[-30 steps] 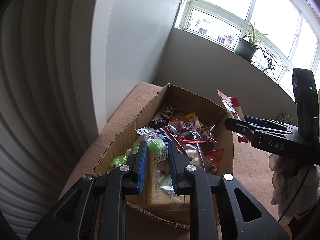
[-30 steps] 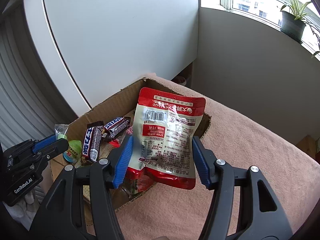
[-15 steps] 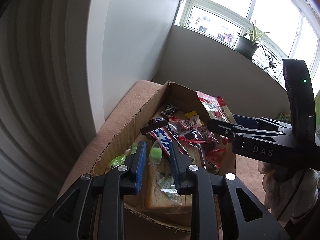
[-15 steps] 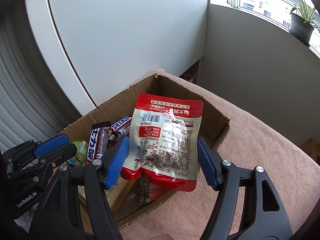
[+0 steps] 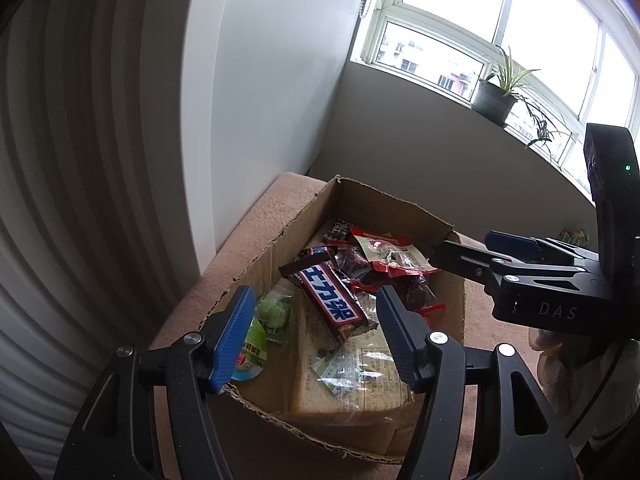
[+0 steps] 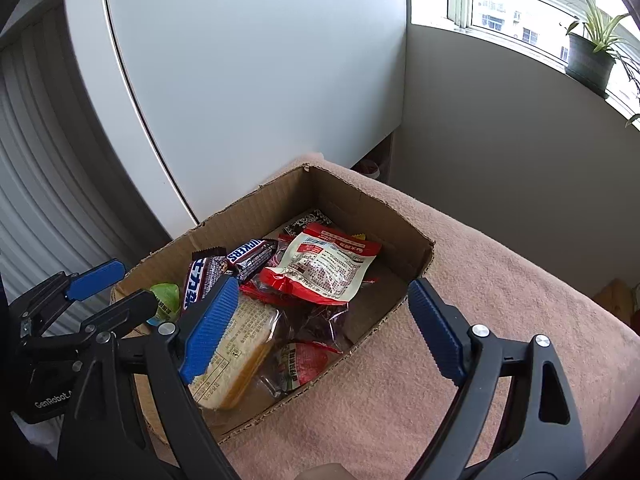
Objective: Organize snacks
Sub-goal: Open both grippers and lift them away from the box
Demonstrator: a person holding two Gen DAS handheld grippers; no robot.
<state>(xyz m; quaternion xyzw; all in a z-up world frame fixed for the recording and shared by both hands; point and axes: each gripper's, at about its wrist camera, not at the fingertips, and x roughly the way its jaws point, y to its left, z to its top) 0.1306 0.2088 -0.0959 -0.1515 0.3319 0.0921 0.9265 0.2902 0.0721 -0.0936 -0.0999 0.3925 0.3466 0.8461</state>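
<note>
An open cardboard box [image 5: 276, 236] [image 6: 256, 208] sits on a pink cloth and holds several snacks. A red and white pouch [image 6: 324, 264] [image 5: 388, 256] lies on top of them toward the far end. Snickers bars [image 5: 332, 300] [image 6: 252, 256], a green candy [image 5: 274, 312], a green jelly cup [image 6: 166, 300] and wrapped bread [image 5: 352, 380] [image 6: 232, 352] lie nearer. My left gripper [image 5: 316, 336] is open and empty above the box's near end. My right gripper [image 6: 316, 336] is open and empty above the box's right side.
A white cabinet [image 6: 260, 80] stands right behind the box. A grey wall with a window sill and a potted plant [image 6: 588, 60] lies to the right. The pink cloth [image 6: 500, 280] stretches to the right of the box.
Both grippers have opened. The right one let go of the red and white pouch, which now lies in the box. The left one let go of the green candy, now in the box.
</note>
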